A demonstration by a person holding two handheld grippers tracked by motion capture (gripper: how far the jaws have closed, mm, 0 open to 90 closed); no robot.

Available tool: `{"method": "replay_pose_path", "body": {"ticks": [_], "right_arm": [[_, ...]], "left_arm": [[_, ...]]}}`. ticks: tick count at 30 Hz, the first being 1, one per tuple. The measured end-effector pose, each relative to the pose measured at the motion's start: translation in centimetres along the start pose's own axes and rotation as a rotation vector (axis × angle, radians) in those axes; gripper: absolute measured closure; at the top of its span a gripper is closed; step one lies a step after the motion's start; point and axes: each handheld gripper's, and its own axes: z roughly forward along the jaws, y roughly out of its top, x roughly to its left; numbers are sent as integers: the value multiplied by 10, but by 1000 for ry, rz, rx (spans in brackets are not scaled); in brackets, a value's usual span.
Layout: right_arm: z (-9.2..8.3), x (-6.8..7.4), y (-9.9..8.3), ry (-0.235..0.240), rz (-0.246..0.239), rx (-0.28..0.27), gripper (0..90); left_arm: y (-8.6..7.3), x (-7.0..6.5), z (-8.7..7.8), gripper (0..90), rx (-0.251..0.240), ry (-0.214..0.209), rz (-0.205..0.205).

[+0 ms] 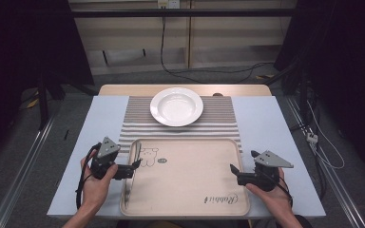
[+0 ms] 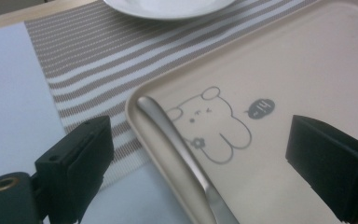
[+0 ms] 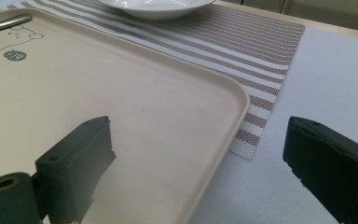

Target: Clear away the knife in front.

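Hovering both open grippers, left [image 1: 137, 165] and right [image 1: 233, 169], we judge the knife [image 2: 177, 154] on the tray [image 1: 185, 202] needs pinching next.

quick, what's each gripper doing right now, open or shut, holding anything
Left gripper: open, holding nothing; the knife lies on the tray between its jaws.
Right gripper: open, holding nothing, at the tray's edge.
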Motion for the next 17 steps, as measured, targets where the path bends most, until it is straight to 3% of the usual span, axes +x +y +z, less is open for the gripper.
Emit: {"method": "replay_pose_path", "body": {"ticks": [8,13,17], "right_arm": [[0,0,0,-4,3,0,86],[1,0,0,-6,0,2,86],[0,2,1,-6,-10,-7,86]], "left_arm": [[-22,3,-5,72,-3,10,-37],[-28,5,-6,65,-20,19,-33],[-31,12,-7,60,-31,38,-71]]}}
